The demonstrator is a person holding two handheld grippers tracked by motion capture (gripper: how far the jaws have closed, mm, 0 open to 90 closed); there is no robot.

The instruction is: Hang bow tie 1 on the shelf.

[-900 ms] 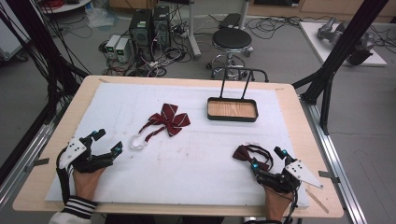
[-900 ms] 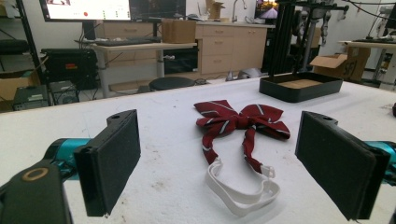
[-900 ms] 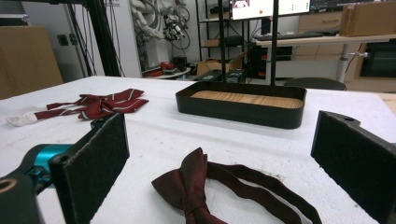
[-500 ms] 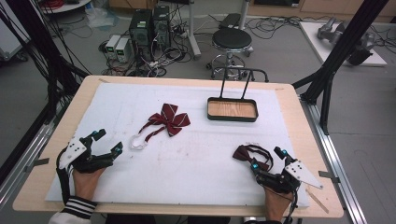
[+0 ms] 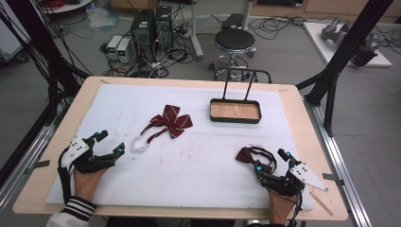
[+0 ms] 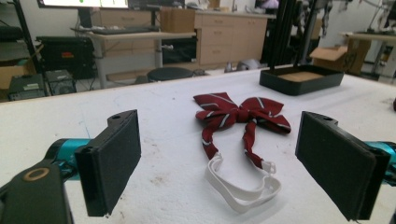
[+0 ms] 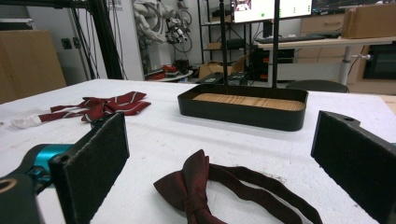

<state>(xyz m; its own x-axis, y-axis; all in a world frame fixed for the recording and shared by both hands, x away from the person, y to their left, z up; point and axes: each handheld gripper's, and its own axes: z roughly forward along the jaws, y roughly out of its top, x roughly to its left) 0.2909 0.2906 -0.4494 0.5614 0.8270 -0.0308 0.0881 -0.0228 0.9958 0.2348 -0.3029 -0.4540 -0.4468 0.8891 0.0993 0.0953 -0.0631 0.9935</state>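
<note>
A striped red bow tie (image 5: 171, 121) (image 6: 240, 112) (image 7: 95, 108) with a white elastic strap (image 5: 139, 144) (image 6: 243, 185) lies on the white mat, left of centre. My left gripper (image 5: 109, 143) (image 6: 219, 168) rests at the front left, open and empty, facing that tie from a short way off. A plain dark red bow tie (image 5: 253, 156) (image 7: 198, 186) with a dark strap lies at the front right. My right gripper (image 5: 270, 160) (image 7: 219, 172) is open, its jaws on either side of the strap end without touching it.
A black tray with a wooden floor (image 5: 235, 111) (image 6: 301, 80) (image 7: 243, 108) and a tall wire handle stands at the back right of the mat (image 5: 198, 170). Beyond the table are a stool (image 5: 235, 40) and computers on the floor.
</note>
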